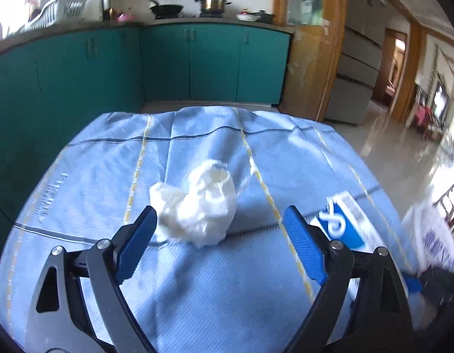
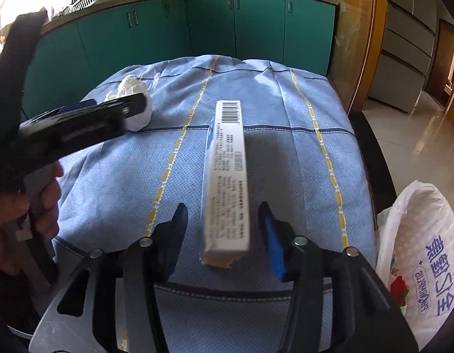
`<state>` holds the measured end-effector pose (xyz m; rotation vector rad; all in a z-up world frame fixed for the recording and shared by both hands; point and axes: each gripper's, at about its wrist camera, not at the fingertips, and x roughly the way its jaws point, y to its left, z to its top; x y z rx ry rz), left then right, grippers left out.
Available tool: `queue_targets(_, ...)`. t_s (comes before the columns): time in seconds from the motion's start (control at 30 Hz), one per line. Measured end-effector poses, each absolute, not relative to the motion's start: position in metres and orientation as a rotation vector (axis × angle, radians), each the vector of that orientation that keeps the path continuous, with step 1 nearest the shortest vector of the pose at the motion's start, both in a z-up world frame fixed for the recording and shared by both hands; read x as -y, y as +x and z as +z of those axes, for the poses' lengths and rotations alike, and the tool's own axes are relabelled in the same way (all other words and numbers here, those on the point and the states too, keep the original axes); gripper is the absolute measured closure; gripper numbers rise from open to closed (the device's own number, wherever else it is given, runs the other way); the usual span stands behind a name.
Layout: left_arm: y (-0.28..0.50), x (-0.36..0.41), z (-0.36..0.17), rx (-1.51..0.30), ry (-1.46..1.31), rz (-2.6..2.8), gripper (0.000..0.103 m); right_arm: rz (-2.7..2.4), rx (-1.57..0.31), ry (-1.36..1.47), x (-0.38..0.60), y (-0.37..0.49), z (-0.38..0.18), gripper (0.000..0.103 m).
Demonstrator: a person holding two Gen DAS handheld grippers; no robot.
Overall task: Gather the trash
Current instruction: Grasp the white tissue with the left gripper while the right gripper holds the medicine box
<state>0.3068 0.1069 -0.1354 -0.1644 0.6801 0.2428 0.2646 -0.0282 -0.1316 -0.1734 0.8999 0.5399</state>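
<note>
A: We see a table under a light blue woven tablecloth (image 2: 256, 111) with yellow and dark stripes, teal kitchen cabinets (image 2: 209, 26) behind it.

B: At its right edge we have a white plastic bag (image 2: 418, 250) with blue printed characters, standing just beside the cloth.

A: Next, the long white cardboard box (image 2: 227, 176) with a barcode and fine print. It lies on the cloth, its torn near end between the jaws of our right gripper (image 2: 224, 220), with a gap on each side. Those jaws stand apart, pressing nothing.

B: Then the crumpled white tissue wad (image 1: 197, 206), resting on the cloth left of the box.

A: Our left gripper (image 1: 221, 217) stands spread wide, the wad just ahead of its blue pads (image 1: 300, 244) and not pinched. A hand (image 2: 46, 197) grips its handle.
</note>
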Motion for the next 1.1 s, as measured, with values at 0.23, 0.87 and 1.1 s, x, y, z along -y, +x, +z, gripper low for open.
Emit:
queue_targets(0.23, 0.324, -0.107, -0.145, -0.767, -0.114, 0.260, 0.046, 0.560, -0.887, -0.172, 0.027, 0.268, -0.130, 0.054)
queue_targets(0.87, 0.247, -0.094, -0.110, -0.686, -0.162, 0.163, 0.101, 0.590, -0.822, -0.108, 0.048, 0.250, -0.111, 0.079)
queue_targets(1.1, 0.197, -0.089, -0.107, -0.696, -0.144, 0.150, 0.101, 0.606, -0.825, -0.092, 0.053, 0.246, -0.109, 0.079)
